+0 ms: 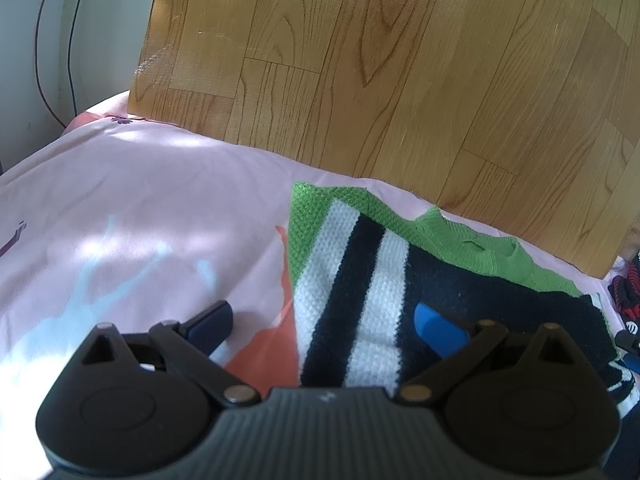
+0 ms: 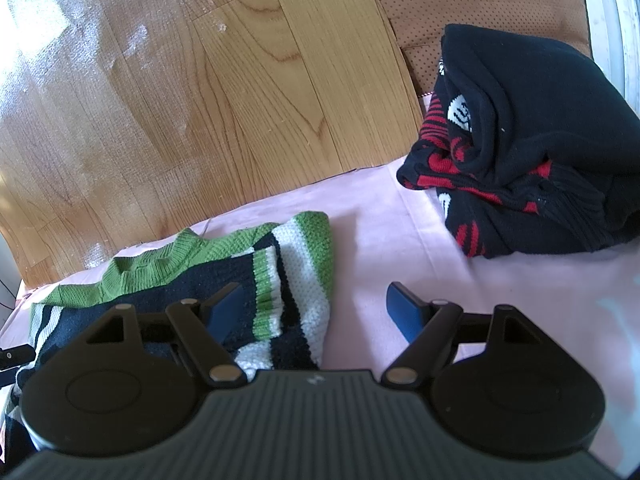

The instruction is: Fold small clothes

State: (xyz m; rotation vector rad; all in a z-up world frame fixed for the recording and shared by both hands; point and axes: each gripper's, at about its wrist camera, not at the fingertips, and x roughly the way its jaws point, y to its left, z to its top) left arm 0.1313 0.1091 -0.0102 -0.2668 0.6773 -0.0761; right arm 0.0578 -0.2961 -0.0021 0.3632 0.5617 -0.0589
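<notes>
Pink sheet (image 2: 380, 216) covered the surface where I worked. My left gripper (image 1: 324, 324) and right gripper (image 2: 316, 308) both hung wide apart, gripping nothing, over the striped knit sweater (image 2: 288, 280). Right of the sweater and farther off lay a black-and-red garment (image 2: 520, 152); beyond the sweater stretched wooden floor (image 1: 380, 80).

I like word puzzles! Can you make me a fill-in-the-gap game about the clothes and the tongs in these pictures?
1. The striped sweater has a collar coloured ____.
2. The crumpled black sweater has stripes coloured ____.
3. Both sweaters lie on a bedsheet coloured ____.
4. The left tongs and right tongs both stand ____, gripping nothing.

Missing words: green, red, pink, open
</notes>
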